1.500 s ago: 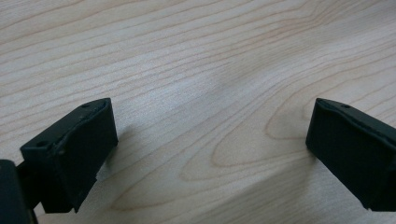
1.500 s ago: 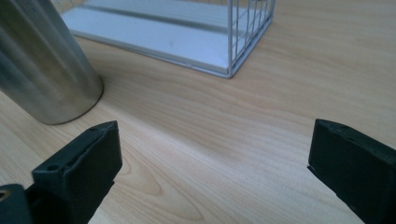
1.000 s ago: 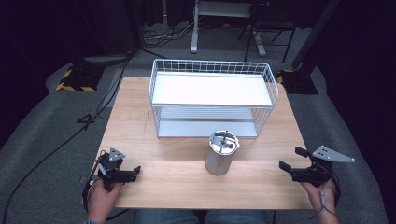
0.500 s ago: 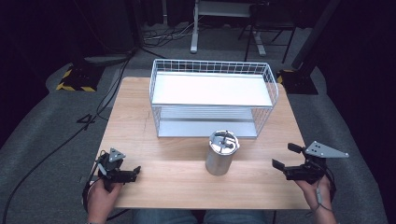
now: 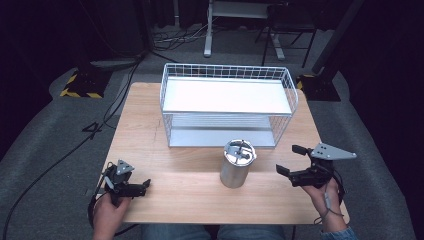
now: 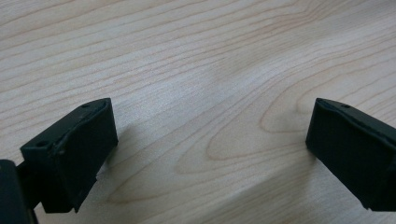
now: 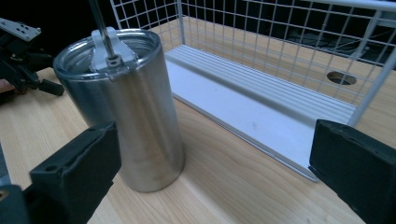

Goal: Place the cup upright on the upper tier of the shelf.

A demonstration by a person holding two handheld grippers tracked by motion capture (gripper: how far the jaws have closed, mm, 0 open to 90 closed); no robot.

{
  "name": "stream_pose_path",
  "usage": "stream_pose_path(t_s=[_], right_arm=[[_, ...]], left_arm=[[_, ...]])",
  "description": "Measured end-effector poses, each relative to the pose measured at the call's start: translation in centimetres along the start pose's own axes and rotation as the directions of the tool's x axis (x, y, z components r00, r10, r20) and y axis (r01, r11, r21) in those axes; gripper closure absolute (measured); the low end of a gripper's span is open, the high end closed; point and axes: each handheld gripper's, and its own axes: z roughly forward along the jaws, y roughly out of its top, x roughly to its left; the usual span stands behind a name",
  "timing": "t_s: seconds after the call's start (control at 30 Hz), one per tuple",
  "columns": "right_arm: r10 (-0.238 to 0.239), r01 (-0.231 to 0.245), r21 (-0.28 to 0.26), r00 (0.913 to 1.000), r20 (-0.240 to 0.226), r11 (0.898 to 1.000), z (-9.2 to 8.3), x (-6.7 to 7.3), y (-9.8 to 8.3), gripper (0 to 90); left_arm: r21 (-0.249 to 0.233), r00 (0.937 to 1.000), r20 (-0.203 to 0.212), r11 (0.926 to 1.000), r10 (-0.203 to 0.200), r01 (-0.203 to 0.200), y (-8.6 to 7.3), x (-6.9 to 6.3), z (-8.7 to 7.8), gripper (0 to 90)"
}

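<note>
the steel tumbler stands upright on the wooden table, long axis vertical, lid and straw up, just in front of the white wire rack and not touching it. to the tumbler's right the right gripper hangs with jaws spread wide and nothing in them, pointing at the tumbler with clear table between; far to its left, near the table's front corner, the left gripper sits low over bare wood, jaws also wide and empty. no writing can be read on the tumbler.

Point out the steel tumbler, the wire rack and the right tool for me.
steel tumbler (image 5: 235, 172), high view, its side wall.
wire rack (image 5: 227, 113), high view, front top rim.
right tool (image 5: 293, 161), high view, between its open jaws.
</note>
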Motion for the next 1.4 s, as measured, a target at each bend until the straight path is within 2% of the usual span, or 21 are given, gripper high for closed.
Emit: stream_pose_path(t_s=[0.2,0.63,1.1,1.33,1.4], right_arm=[[-0.019,0.019,-0.005,0.9996,-0.022,1.000,0.7,0.7,0.9,2.5],[-0.057,0.057,-0.002,0.9902,-0.128,0.998,4.2,3.1,2.0,0.0],[-0.060,0.064,0.017,0.9821,-0.178,0.998,7.3,4.7,1.8,0.0],[-0.067,0.073,0.030,0.9810,-0.182,0.997,8.6,4.9,1.7,0.0],[-0.055,0.063,0.034,0.9788,-0.197,0.997,9.0,4.9,1.5,0.0]], left_arm=[[0.002,1.0000,0.000,1.0000,0.000,0.000,0.0,0.0,0.0,2.5],[0.002,1.0000,0.001,1.0000,-0.001,0.001,0.0,0.0,0.0,2.4],[0.001,1.0000,0.000,1.0000,0.002,-0.002,0.0,0.0,0.0,2.2],[0.001,1.0000,0.000,1.0000,0.001,-0.001,0.0,0.0,0.0,2.2],[0.003,1.0000,0.002,1.0000,0.002,-0.002,0.0,0.0,0.0,2.2]])
